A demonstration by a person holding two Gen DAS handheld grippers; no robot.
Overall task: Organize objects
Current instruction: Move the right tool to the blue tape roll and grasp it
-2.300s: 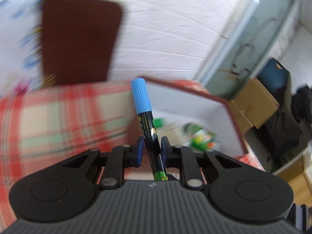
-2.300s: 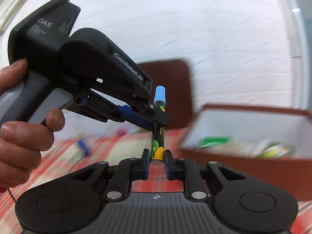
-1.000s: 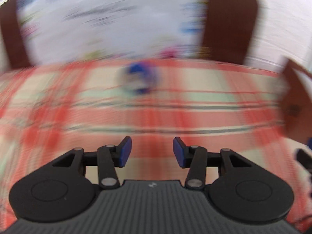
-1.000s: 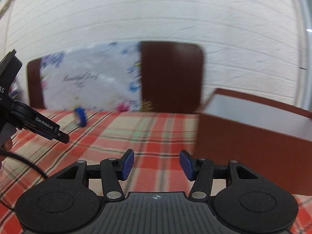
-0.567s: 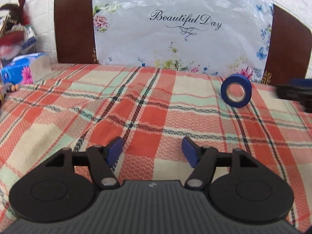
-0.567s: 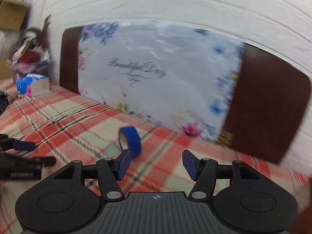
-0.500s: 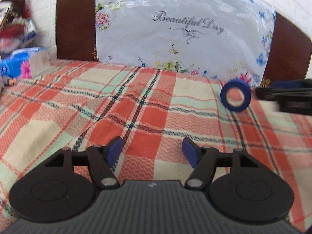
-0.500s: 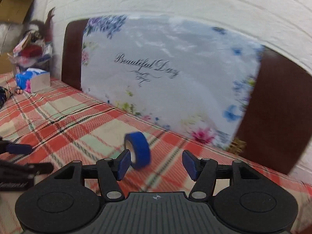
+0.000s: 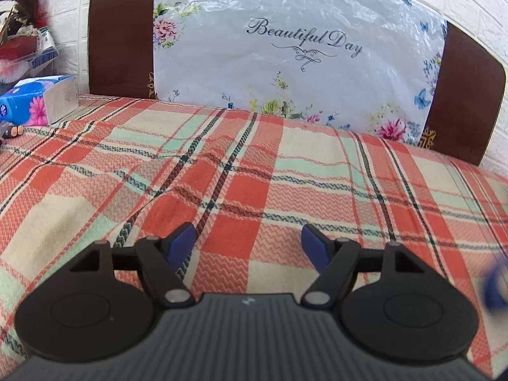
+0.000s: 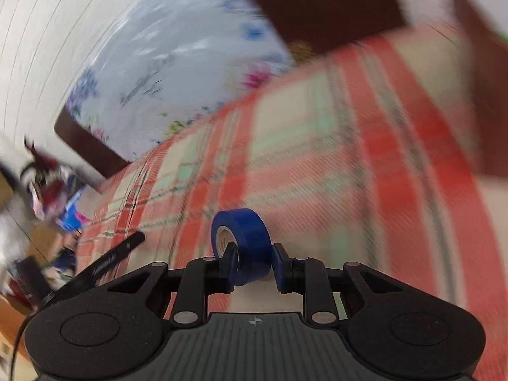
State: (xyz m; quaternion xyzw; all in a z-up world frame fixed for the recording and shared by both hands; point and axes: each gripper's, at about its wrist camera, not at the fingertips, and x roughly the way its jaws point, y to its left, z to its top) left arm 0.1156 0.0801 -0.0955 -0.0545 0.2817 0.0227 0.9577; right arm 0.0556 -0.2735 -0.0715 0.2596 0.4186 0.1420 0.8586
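The right gripper (image 10: 253,262) pinches the blue tape (image 10: 243,241). The plaid bed (image 10: 349,146) is blurry, box (image 10: 489,101) at 2 o'clock.

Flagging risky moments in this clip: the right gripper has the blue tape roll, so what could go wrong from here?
The right gripper pinches the blue tape roll only by its lower part, and the view is motion-blurred, so a fast swing could let it slip out. Dropped on the plaid blanket, it might roll away. The left gripper is open and too far to catch it.

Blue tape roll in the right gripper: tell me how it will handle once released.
The blue tape roll is a round ring clamped across its flat sides by the right gripper, so set down on its rim it would probably roll. It looks stiff and light. The soft plaid blanket may slow it.
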